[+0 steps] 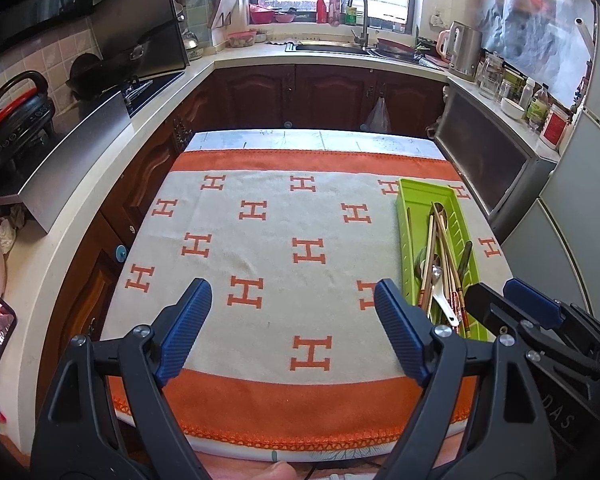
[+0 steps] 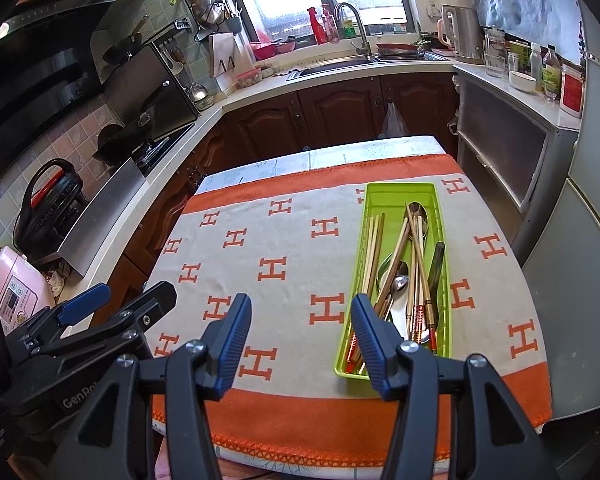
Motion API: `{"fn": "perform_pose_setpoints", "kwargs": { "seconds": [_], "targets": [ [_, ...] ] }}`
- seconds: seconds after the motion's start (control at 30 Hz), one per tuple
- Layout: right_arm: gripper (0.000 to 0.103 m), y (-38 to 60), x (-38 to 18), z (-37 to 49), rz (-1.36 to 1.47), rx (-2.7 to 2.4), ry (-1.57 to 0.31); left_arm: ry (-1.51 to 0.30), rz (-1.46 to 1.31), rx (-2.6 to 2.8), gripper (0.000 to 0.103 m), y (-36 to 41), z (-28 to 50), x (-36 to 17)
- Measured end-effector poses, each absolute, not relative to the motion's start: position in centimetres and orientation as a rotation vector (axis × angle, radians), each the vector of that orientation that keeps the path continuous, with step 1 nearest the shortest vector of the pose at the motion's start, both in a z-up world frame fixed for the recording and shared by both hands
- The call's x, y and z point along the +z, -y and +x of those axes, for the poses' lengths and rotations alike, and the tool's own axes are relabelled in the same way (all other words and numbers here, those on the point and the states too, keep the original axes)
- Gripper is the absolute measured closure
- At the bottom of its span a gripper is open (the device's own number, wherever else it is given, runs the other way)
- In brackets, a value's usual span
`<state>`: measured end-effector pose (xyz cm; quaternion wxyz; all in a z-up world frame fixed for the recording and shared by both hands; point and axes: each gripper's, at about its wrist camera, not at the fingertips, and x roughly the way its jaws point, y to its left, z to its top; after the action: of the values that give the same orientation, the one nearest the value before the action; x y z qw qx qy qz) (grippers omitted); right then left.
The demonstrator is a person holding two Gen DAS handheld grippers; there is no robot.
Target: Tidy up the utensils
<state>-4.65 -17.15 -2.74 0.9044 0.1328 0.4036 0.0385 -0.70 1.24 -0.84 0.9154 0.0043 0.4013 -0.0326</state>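
Observation:
A green plastic utensil tray (image 2: 400,192) lies on the right side of the orange and cream towel (image 2: 284,248); it also shows in the left wrist view (image 1: 424,190). Inside lie several chopsticks (image 2: 374,236), metal spoons (image 2: 398,282) and a dark-handled utensil (image 2: 436,264). My left gripper (image 1: 292,332) is open and empty above the towel's near middle, left of the tray. My right gripper (image 2: 300,336) is open and empty, its right finger over the tray's near end. Each gripper shows in the other's view: the right (image 1: 512,300), the left (image 2: 120,300).
The towel covers a small table (image 1: 300,138) in a kitchen. Counters run on the left, far and right sides with a stove (image 2: 156,148), sink (image 2: 332,64), kettle (image 2: 466,36) and bottles. A fridge (image 2: 596,240) stands at the right.

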Motion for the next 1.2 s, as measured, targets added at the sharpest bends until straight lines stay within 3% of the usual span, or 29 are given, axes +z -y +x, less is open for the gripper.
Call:
{"fn": "perform_pose_setpoints", "kwargs": {
  "seconds": [1.2],
  "targets": [
    [0.051,16.47,-3.43,-5.11,0.283,0.080,-0.845,-0.839,0.006,-0.055,0.021,-1.52,-1.09,-1.57]
  ]
}}
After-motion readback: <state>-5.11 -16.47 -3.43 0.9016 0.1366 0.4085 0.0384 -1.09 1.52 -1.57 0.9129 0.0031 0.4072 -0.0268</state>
